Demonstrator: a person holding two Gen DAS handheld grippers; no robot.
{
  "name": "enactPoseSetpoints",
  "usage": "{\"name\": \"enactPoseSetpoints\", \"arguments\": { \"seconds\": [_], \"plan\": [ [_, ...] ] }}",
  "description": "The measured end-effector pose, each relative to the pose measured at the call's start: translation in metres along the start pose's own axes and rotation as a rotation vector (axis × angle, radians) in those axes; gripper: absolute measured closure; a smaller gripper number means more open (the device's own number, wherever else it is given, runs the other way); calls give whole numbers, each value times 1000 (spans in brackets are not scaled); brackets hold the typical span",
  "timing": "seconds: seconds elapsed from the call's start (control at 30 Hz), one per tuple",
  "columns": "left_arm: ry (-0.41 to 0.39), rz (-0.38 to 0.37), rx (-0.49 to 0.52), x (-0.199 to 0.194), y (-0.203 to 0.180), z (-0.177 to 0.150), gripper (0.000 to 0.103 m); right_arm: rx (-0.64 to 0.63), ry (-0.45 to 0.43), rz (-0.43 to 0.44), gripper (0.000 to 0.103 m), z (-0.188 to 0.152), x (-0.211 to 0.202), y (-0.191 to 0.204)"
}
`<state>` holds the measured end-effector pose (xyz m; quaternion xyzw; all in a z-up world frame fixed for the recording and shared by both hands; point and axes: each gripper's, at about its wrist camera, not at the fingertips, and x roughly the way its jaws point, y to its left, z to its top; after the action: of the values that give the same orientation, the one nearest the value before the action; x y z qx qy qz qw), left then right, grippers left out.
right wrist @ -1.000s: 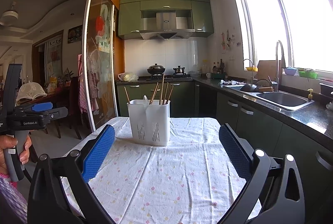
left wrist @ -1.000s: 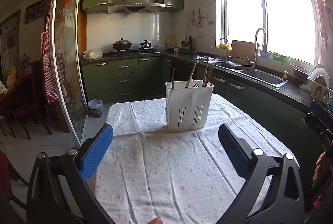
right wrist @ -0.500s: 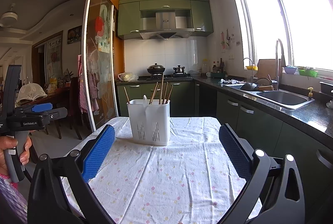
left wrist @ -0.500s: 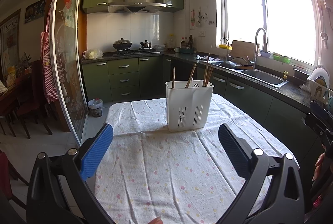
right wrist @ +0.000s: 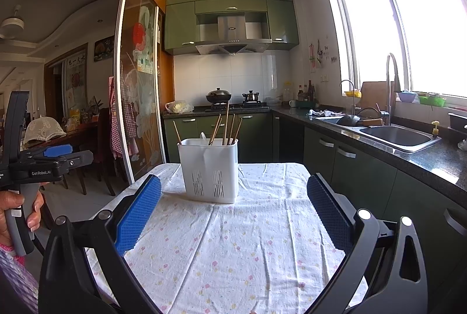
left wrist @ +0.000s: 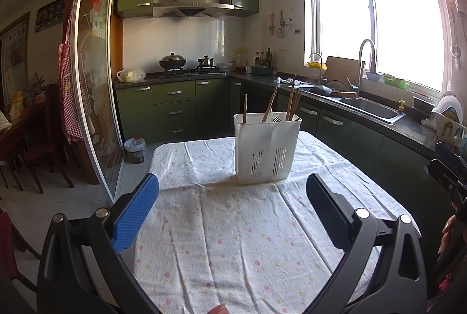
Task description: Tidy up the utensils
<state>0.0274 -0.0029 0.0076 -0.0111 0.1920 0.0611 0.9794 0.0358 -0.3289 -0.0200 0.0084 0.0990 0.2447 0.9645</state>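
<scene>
1. The left gripper (left wrist: 232,192) was wide open, and its blue padded fingers (left wrist: 136,216) held nothing.
2. The right gripper (right wrist: 233,195) was wide open too, and nothing sat between its blue pads (right wrist: 138,214).
3. Both grippers hung over the near end of the table with the white cloth with little flowers (left wrist: 233,241), apart from everything on it.
4. Straight ahead of both grippers, at the far end of the table, stood the white plastic utensil holder with slots in its side (left wrist: 267,147).
5. Brown wooden chopsticks (right wrist: 226,124) stuck up out of the holder, leaning a bit.
6. A white utensil tip (right wrist: 202,135) also poked out of the holder; I could not tell what kind it was.
7. Past the holder stood the dark green kitchen cabinets (left wrist: 175,106).
8. Off to the right of the grippers was the shiny metal sink (right wrist: 398,135) under the big window.
</scene>
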Motion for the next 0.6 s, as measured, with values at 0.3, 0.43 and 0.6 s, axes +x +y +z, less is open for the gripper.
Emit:
{"name": "enactPoseSetpoints", "arguments": {
  "seconds": [0.3,0.43,0.6],
  "plan": [
    [0,2,1,0,0,0,7,1,1,-1,4,0,0,1],
    [1,14,-4,-2,0,-1,7,0,1,-2,4,0,0,1],
    [1,36,-3,-3,-1,0,7,0,0,-2,4,0,0,2]
  ]
}}
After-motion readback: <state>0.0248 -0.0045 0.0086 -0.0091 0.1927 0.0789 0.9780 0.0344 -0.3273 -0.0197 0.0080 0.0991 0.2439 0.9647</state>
